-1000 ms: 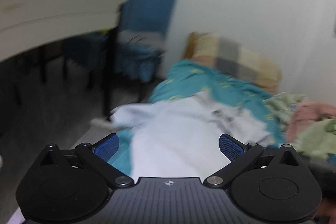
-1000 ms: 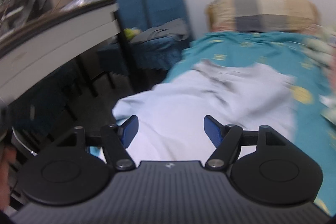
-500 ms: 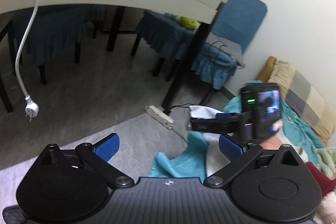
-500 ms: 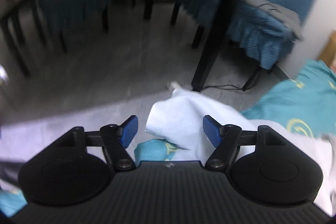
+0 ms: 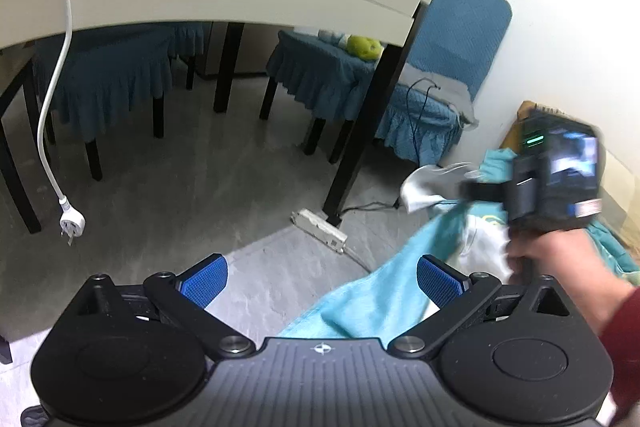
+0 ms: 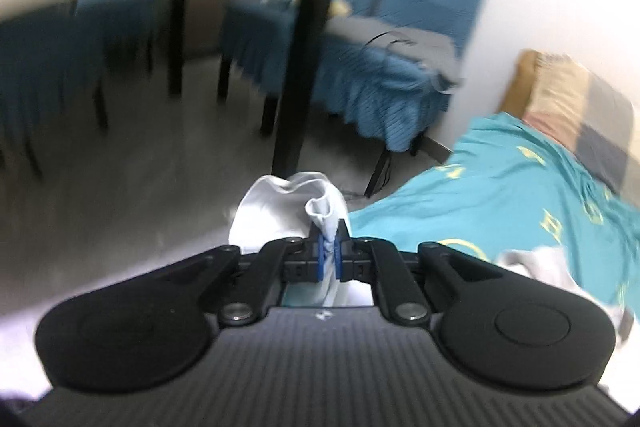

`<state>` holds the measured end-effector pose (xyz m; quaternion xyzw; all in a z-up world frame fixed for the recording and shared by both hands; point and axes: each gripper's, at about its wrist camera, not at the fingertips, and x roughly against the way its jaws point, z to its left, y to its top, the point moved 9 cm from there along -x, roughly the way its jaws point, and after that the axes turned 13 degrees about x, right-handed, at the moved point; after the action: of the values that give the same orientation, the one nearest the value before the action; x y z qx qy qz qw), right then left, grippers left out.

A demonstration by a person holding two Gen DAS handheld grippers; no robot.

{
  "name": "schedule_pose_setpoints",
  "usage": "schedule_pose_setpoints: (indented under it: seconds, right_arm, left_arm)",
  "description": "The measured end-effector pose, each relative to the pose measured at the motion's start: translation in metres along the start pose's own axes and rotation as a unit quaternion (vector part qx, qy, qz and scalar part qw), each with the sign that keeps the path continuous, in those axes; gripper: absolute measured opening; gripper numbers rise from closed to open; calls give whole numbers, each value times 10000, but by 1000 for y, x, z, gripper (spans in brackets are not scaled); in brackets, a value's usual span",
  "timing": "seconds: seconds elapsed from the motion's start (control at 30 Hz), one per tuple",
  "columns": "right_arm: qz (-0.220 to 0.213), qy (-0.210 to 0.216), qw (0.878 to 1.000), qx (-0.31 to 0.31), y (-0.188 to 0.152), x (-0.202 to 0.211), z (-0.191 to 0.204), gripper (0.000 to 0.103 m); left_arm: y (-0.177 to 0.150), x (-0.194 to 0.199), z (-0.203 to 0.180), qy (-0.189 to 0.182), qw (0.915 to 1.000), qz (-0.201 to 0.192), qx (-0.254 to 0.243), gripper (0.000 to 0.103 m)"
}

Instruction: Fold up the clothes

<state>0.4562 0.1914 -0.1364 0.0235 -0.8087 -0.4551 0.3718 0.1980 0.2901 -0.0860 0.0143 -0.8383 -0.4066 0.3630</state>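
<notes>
Your right gripper (image 6: pixel 329 259) is clenched on a bunched corner of the white garment (image 6: pixel 288 211), the blue pads pinching a twist of cloth that puffs out above them. You hold it by a corner, I judge, so the rest can be drawn out flat for a fold; a pinch this narrow gives you a clear handle on the edge but lets the fabric rope up near the jaws.

Your left gripper (image 5: pixel 322 277) is released, its two blue pads (image 5: pixel 205 281) standing wide apart with only the turquoise bedsheet (image 5: pixel 384 299) showing between them; nothing is pressed. It looks placed low at the bed's edge to be ready for a second corner. From that side you can see your right hand (image 5: pixel 560 259) in a red sleeve (image 5: pixel 620 355) carrying its gripper beyond the sheet.

As for the garment, it is white, thin and soft, with loose rounded folds at the gripped end. It lies at the edge of the bed, on the turquoise sheet with yellow motifs, its held corner lifted toward the floor side near the black table leg (image 6: pixel 300 83). The remainder trails back under the gripper, largely hidden, so its type I cannot tell.
</notes>
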Motion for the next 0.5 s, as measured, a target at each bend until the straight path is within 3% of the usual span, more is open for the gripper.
schedule_pose_setpoints:
  seconds: [0.07, 0.17, 0.33, 0.4, 0.5]
  right_arm:
    - [70, 267, 9990, -348, 2, 10, -15, 8]
    - [-71, 286, 9979, -573, 1, 32, -32, 8]
    - [-520, -401, 9905, -1208, -8, 70, -72, 7]
    - [-684, -856, 9768, -1840, -29, 91, -101, 7]
    - [-623, -1522, 9405, -2972, -93, 116, -145, 7]
  left_arm:
    - [-2, 2, -7, 23, 9999, -28, -95, 102]
    - [-5, 4, -16, 37, 9998, -80, -199, 102]
    - [-18, 2, -32, -13, 9989, -54, -465, 102]
    - [-22, 4, -40, -91, 9982, -59, -591, 102]
    - [-30, 6, -51, -235, 9968, -102, -754, 102]
